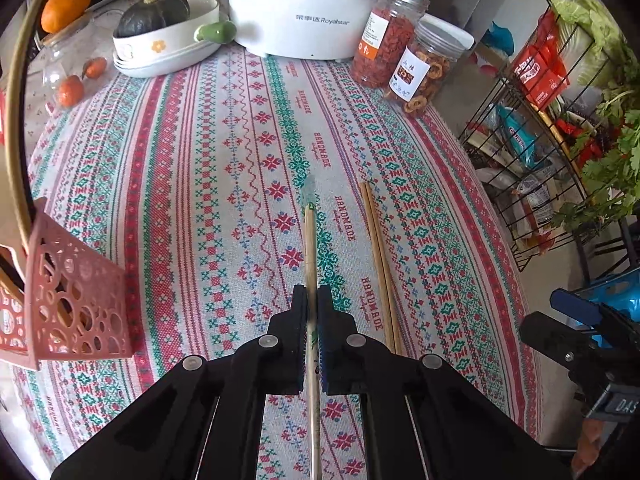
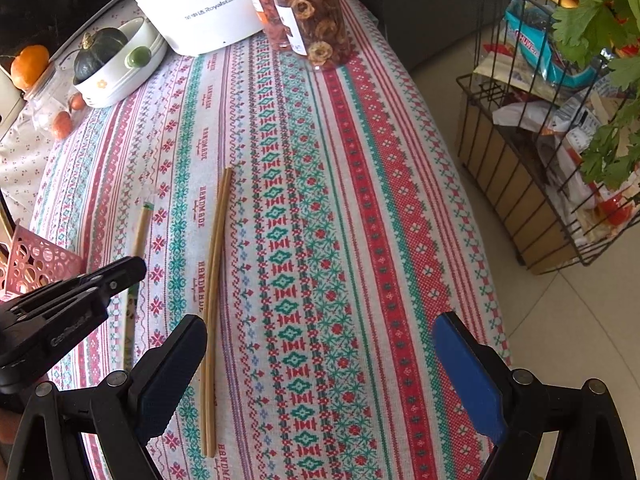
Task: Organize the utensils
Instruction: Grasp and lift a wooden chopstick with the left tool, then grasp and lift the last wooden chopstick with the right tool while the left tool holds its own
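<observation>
A: Where is the wrapped chopstick pair (image 1: 311, 240)?
B: Pinched between the left gripper (image 1: 312, 300) pads, running toward 12 o'clock over the counter (image 1: 180, 184), its clear wrapper tip ahead.
A: And the bare bamboo chopsticks (image 2: 214, 280)?
B: Flat on the woven cloth, side by side, at 1 o'clock of the left gripper, just beside the right gripper's (image 2: 320, 332) left pad.
A: The right gripper?
B: Spread wide, holding nothing.
A: Beyond that?
B: A pink perforated basket (image 1: 76, 304) at 9 o'clock.
</observation>
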`<state>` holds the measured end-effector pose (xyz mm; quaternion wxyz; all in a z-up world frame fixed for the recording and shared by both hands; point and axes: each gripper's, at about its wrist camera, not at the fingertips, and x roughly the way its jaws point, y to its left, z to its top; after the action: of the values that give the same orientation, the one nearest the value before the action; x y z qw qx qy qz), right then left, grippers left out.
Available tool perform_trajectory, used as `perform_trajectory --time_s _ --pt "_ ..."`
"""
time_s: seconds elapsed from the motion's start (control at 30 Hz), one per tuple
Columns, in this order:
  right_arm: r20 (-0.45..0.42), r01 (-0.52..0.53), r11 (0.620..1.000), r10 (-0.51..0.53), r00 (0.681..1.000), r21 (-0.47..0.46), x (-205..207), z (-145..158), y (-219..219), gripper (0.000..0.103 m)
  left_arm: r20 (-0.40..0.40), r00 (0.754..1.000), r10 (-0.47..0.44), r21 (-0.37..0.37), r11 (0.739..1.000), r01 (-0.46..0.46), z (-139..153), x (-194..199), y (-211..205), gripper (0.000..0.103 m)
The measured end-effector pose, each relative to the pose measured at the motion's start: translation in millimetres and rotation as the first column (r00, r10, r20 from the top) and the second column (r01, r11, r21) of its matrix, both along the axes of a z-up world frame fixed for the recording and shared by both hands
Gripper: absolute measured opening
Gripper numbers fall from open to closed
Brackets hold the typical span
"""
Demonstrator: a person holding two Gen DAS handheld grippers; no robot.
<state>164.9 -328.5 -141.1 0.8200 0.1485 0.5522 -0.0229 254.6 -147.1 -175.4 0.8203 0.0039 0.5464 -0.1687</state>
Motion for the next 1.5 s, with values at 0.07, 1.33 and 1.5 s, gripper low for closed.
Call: perform_trajectory --time_s 0.07,1.33,1.5 --pt "0.0 -0.002 1.0 0.002 1.0 0.015 4 -1 5 0.094 0.036 0.999 -0.005 -0.007 1.0 0.005 15 -13 16 0.005" --pt "-0.035 -0.137 0.981 0.134 0.99 -0.135 76 -50 107 0.009 0.174 0.983 0.052 -0.095 0.995 -0.036 71 -91 152 0.005" --pt "0.076 -0.142 0.983 0.152 0.986 -0.117 56 -13 111 0.009 0.244 0.965 0.096 -0.124 0.99 -0.067 90 -95 163 0.005"
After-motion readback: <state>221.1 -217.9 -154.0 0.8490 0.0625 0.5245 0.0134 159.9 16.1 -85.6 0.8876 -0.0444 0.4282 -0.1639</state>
